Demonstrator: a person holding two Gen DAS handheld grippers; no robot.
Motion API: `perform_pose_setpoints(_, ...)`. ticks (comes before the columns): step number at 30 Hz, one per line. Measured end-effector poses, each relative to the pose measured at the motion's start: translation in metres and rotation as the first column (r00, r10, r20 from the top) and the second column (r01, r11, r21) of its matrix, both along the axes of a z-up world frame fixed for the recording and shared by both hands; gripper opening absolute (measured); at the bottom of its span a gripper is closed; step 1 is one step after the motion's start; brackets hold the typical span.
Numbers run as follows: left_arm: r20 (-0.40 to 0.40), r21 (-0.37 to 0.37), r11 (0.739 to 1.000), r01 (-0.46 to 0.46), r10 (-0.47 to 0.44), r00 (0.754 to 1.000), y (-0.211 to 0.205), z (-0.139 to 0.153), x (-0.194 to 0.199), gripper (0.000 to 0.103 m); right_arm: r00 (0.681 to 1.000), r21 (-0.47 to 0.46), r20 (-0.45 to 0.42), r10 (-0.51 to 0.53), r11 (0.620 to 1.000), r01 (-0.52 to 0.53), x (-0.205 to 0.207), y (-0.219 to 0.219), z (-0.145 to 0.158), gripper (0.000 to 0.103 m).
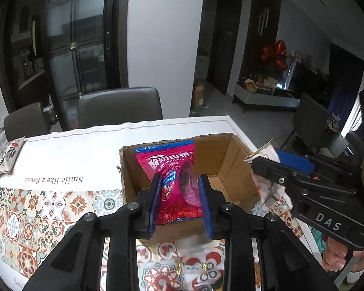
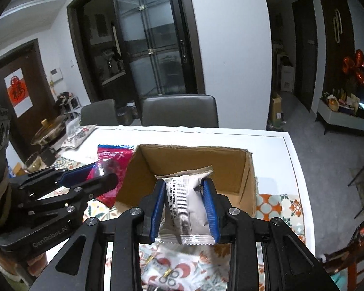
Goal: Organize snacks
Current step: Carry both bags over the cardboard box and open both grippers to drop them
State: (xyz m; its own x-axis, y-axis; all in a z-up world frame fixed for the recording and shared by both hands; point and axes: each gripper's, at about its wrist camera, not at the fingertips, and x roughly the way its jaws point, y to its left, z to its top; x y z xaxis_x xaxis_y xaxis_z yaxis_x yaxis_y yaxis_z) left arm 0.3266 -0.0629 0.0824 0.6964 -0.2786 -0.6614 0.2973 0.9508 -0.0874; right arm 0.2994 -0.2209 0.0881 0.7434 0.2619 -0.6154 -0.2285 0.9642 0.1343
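Note:
A red yogurt-hawthorn snack packet (image 1: 176,181) hangs between the blue pads of my left gripper (image 1: 180,194), which is shut on it just above the near wall of an open cardboard box (image 1: 220,160). My right gripper (image 2: 184,202) is shut on a silver-white snack packet (image 2: 186,203), held over the near edge of the same box (image 2: 194,162). In the left wrist view the right gripper (image 1: 267,160) shows at the right with its packet (image 1: 264,152). In the right wrist view the left gripper (image 2: 99,174) shows at the left with the red packet (image 2: 114,160).
The box stands on a white table (image 1: 85,150) with a patterned cloth (image 1: 36,208). A white snack bag (image 1: 7,155) lies at the far left. Two small wrapped sweets (image 1: 191,268) lie on the cloth under the grippers. Grey chairs (image 1: 119,106) stand behind the table, a pot (image 2: 48,131) at its left.

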Motion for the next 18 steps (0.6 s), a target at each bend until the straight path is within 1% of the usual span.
perform_pose_setpoints(3,-0.036,-0.004,1.0,0.007,-0.007,0.999,-0.004,-0.004,0.015,0.03,1.0,-0.006,-0.006,-0.01,1.0,0.01,0.014,-0.001,-0.001,0.033)
perform_pose_setpoints(8,-0.056,0.004,1.0,-0.01,0.01,0.998,-0.008,-0.007,0.033,0.031,1.0,-0.012,-0.02,-0.017,1.0,0.017,0.035,-0.004,-0.003,0.033)
perform_pose_setpoints(10,-0.058,0.008,1.0,-0.02,0.021,0.998,-0.009,-0.007,0.034,0.034,0.999,-0.018,-0.027,-0.016,1.0,0.016,0.041,-0.004,-0.005,0.033)
perform_pose_setpoints(11,-0.055,0.012,0.999,-0.038,0.038,0.998,-0.008,-0.007,0.036,0.041,0.999,-0.02,-0.027,-0.017,1.0,0.016,0.042,-0.004,-0.006,0.034)
perform_pose_setpoints(12,-0.048,0.012,0.999,-0.044,0.044,0.998,-0.006,-0.007,0.036,0.045,0.999,-0.029,-0.026,-0.023,0.999,0.022,0.044,-0.005,-0.008,0.04)
perform_pose_setpoints(13,-0.045,0.014,0.999,-0.046,0.047,0.998,-0.006,-0.006,0.035,0.047,0.999,-0.044,-0.027,-0.032,0.999,0.03,0.045,-0.003,-0.009,0.045)
perform_pose_setpoints(14,-0.042,0.024,0.998,-0.059,0.059,0.997,-0.004,-0.005,0.031,0.052,0.999,-0.06,-0.019,-0.044,0.997,0.042,0.045,-0.003,-0.009,0.056)
perform_pose_setpoints(15,-0.035,0.029,0.997,-0.069,0.07,0.997,-0.003,-0.004,0.027,0.056,0.998,-0.073,-0.003,-0.061,0.995,0.061,0.042,-0.004,-0.01,0.06)
perform_pose_setpoints(17,-0.004,0.03,0.997,-0.069,0.069,0.998,-0.001,-0.002,0.012,0.057,0.996,-0.086,0.016,-0.083,0.993,0.084,0.032,-0.005,-0.01,0.06)
perform_pose_setpoints(18,0.009,0.042,0.997,-0.068,0.068,0.998,-0.002,-0.002,0.006,0.058,0.997,-0.086,0.019,-0.079,0.993,0.08,0.028,-0.006,-0.01,0.06)
